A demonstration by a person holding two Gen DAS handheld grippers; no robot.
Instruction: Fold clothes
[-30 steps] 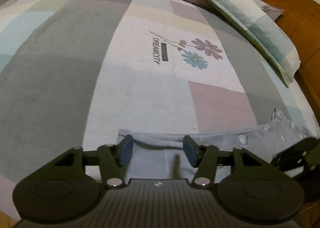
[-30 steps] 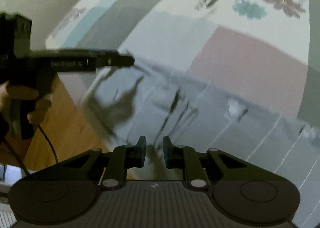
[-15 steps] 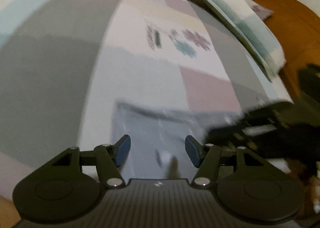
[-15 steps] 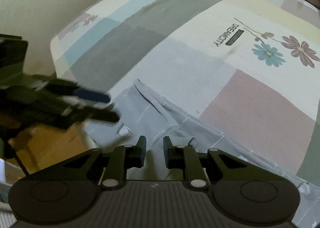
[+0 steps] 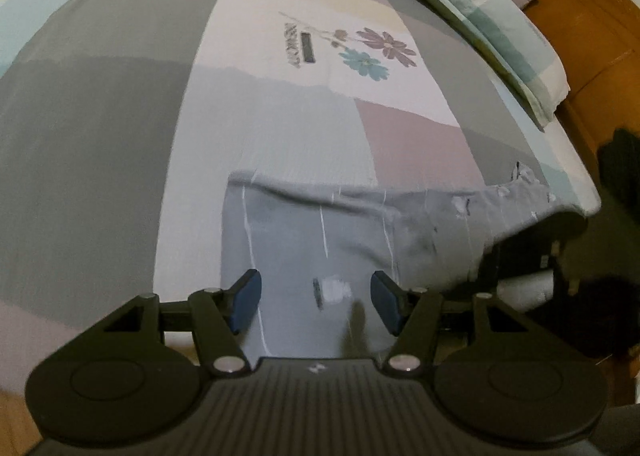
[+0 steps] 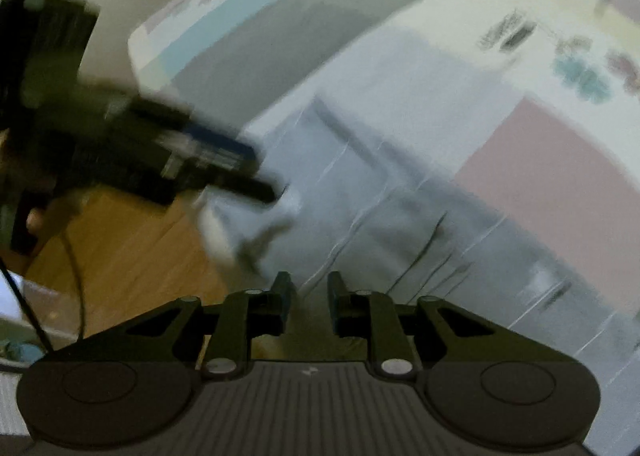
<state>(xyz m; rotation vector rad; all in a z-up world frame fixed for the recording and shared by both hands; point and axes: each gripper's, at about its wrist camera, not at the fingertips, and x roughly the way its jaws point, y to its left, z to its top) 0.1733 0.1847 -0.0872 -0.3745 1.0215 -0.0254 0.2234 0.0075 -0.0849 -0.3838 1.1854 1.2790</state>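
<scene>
Two grippers (image 5: pixel 316 302) over grey garment (image 5: pixel 320 240), bed (image 5: pixel 120 136).

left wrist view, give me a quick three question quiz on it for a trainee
1. True or false: the left tool is shut on the grey white-striped garment.
2. What lies along the far right side of the patchwork bedsheet: A) a striped green and cream pillow B) a laundry basket C) a stack of towels?
3. Fill in: the garment lies at the bed's ____ edge, under the tool.

Key:
1. False: its blue pads stand apart above the cloth.
2. A, the pillow.
3. Near.
</scene>
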